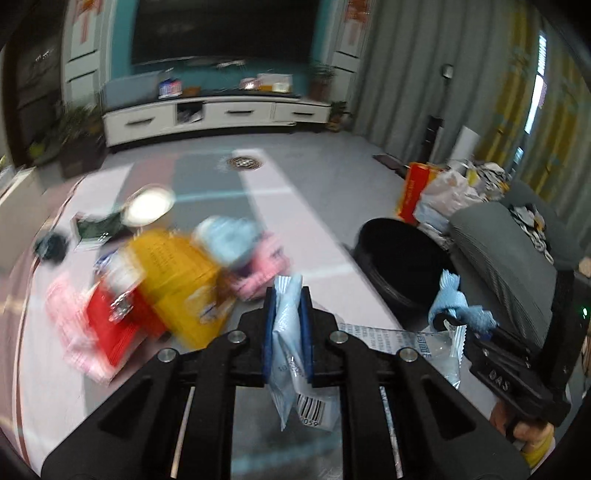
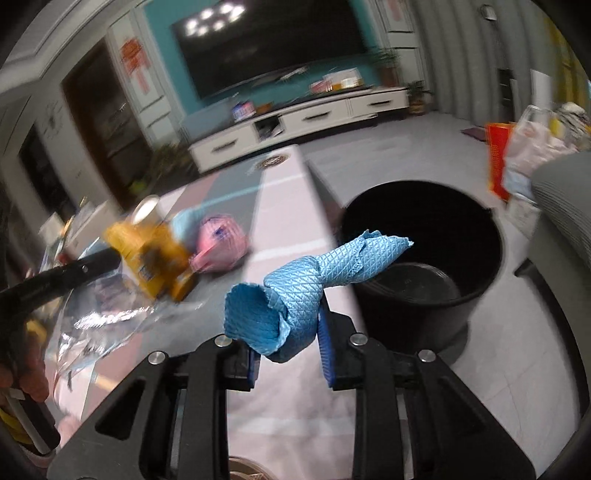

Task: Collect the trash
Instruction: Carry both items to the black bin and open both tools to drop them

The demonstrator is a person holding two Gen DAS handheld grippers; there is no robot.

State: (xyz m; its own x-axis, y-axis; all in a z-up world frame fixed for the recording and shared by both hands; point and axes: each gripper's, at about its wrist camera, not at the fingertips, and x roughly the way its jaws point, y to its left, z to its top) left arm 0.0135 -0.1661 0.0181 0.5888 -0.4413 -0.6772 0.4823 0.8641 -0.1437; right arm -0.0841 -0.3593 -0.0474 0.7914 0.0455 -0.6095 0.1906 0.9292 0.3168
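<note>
Left gripper (image 1: 288,299): blue-padded fingers (image 1: 269,332) clamped on a pale blue plastic wrapper (image 1: 286,343); the wrapper's barcode end hangs below the pads, its top pokes out above them.

Right gripper (image 2: 288,328): fingers (image 2: 327,343) closed on a crumpled blue textured cloth (image 2: 314,280). The cloth curls up and to the right out of the grip, its free end over the rim of a black bin (image 2: 421,236).

Bin stands on the floor, just beside the right edge of the table (image 2: 288,206). It is open, dark inside.

On the table, left of both grippers, blurred: yellow package (image 1: 177,273), pink item (image 1: 258,266), red package (image 1: 118,328). Clear crinkled wrapper (image 1: 417,347) lies at the table edge between the grippers.

Beyond: white TV cabinet (image 1: 214,114), dark screen (image 1: 225,29) above it. Grey sofa arm (image 1: 506,258) right of the bin.
</note>
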